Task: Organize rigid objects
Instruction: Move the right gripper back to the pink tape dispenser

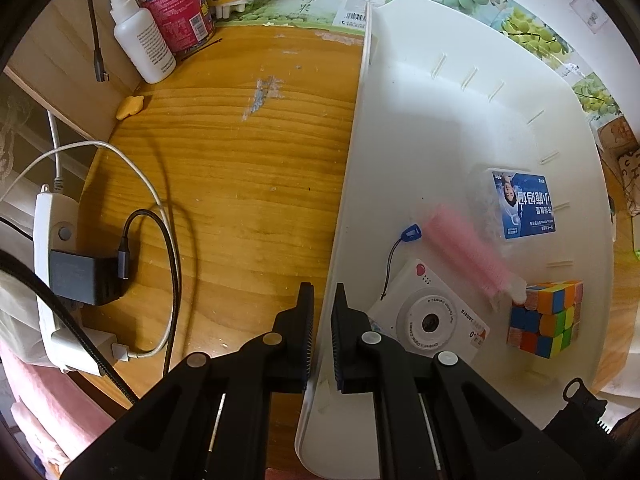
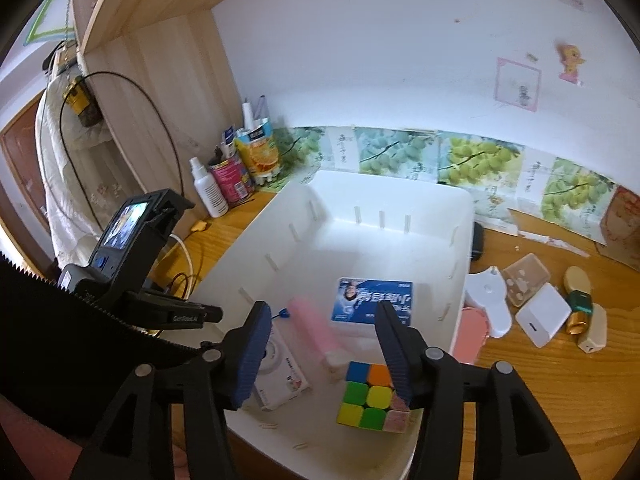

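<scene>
pink tube (image 1: 466, 250): motion-blurred in both views; what it was could not be told.
toy camera (image 1: 430, 320): near corner hidden behind the left tool's arm.
puzzle cube (image 2: 372, 396): right side covered by a right tool finger (image 2: 394, 356).
blue card (image 2: 374, 300): print too small to read.

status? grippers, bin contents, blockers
Left gripper shut on white bin wall. Right gripper open, blurred pink brush loose between jaws. Cube, toy camera, blue-label box in bin. No blockers.
</scene>
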`<act>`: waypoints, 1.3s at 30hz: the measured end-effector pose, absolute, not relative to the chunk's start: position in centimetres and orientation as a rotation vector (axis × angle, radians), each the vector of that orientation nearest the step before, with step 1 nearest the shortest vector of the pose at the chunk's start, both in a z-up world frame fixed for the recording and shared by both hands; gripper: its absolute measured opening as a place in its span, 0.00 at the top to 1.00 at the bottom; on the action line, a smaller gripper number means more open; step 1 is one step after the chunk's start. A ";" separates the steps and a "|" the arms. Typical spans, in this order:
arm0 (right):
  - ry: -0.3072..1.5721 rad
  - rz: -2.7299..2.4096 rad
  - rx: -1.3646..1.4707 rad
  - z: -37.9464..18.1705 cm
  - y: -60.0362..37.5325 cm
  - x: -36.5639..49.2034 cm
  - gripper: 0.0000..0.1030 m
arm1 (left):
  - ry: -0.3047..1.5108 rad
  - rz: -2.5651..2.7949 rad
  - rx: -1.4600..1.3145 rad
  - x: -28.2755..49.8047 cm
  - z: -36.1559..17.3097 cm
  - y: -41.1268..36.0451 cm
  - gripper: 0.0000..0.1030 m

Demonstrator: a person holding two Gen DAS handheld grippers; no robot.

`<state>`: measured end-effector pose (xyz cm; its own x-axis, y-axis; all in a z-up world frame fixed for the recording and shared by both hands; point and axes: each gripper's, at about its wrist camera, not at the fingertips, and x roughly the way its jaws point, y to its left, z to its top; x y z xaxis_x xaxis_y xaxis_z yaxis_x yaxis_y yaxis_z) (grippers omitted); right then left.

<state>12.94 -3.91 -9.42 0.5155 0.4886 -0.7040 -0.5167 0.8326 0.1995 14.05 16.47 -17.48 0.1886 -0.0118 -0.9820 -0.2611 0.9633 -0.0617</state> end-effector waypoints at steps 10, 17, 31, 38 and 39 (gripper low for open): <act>0.812 0.501 -0.009 -9.6 -6.5 13.9 0.29 | 1.389 0.198 -0.218 15.3 -17.9 16.2 0.91; 0.830 0.415 0.094 -10.2 -9.3 14.9 0.24 | 1.396 0.203 -0.198 15.7 -18.1 16.1 0.91; 0.957 0.240 0.298 -13.0 -14.1 17.6 0.21 | 1.408 0.180 -0.170 15.8 -18.1 15.7 0.91; 1.053 0.190 0.474 -16.1 -16.4 18.8 0.21 | 1.421 0.169 -0.158 16.1 -18.2 15.7 0.90; 1.067 0.188 0.502 -16.6 -16.7 18.9 0.21 | 1.422 0.169 -0.157 16.2 -18.2 15.6 0.90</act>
<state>18.90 -16.68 -16.59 0.4792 0.3838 -0.7893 0.0908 0.8728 0.4796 16.18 15.64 -18.24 0.1398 0.0226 -0.9899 -0.2101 0.9776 -0.0074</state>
